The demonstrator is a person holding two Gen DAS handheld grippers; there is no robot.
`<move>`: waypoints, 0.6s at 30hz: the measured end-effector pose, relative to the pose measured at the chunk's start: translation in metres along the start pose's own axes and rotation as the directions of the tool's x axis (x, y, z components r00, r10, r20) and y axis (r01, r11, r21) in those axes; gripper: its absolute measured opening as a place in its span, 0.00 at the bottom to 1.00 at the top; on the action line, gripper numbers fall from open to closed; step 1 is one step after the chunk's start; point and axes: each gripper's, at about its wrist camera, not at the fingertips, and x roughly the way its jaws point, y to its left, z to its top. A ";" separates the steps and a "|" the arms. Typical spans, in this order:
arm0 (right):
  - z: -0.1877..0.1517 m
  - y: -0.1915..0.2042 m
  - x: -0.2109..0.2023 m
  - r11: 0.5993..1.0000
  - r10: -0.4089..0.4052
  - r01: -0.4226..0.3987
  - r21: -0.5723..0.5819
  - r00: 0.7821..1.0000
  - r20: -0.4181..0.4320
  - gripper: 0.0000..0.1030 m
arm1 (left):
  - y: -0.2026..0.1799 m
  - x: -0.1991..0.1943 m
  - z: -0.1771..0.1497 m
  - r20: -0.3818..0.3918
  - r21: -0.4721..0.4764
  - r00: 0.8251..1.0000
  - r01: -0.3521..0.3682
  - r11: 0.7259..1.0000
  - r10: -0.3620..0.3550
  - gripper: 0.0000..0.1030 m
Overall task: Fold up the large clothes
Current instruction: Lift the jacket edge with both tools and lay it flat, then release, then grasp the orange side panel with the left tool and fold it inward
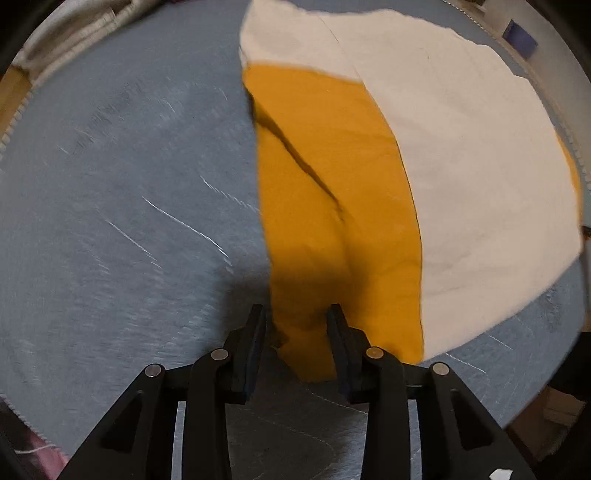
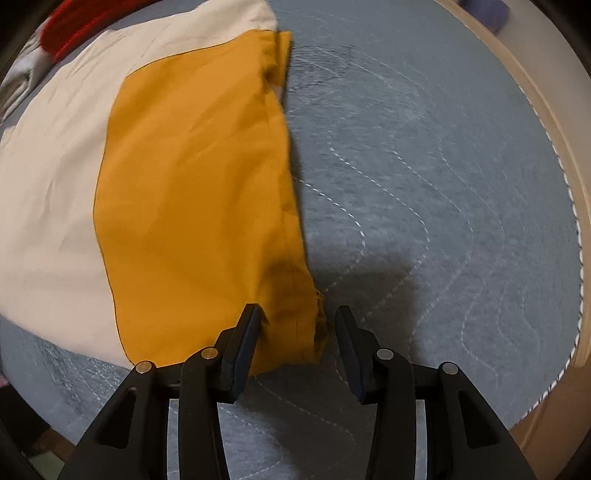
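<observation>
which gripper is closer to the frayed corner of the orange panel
Right. The right gripper stands open astride the orange panel's frayed corner, which lies between its fingers. The left gripper is open around a different end of the orange fabric; no frayed corner shows there.

Red cloth [image 2: 85, 22] cut off at top edge; quilt [image 1: 110, 184] stitching motion-blurred.
</observation>
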 end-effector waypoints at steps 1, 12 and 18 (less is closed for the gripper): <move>0.001 -0.001 -0.005 1.000 -0.010 0.010 0.029 1.000 0.004 0.42 | -0.003 -0.009 0.000 0.029 0.012 0.999 -0.042 0.999 0.042 0.29; -0.036 0.057 -0.176 0.998 -0.035 0.004 0.058 0.842 0.539 0.43 | -0.048 -0.132 -0.033 0.429 -0.258 0.902 0.069 0.964 0.050 0.25; -0.066 0.090 -0.153 0.999 -0.018 -0.002 0.035 0.826 0.564 0.43 | -0.092 -0.094 -0.068 0.417 -0.284 0.909 0.110 0.952 0.020 0.14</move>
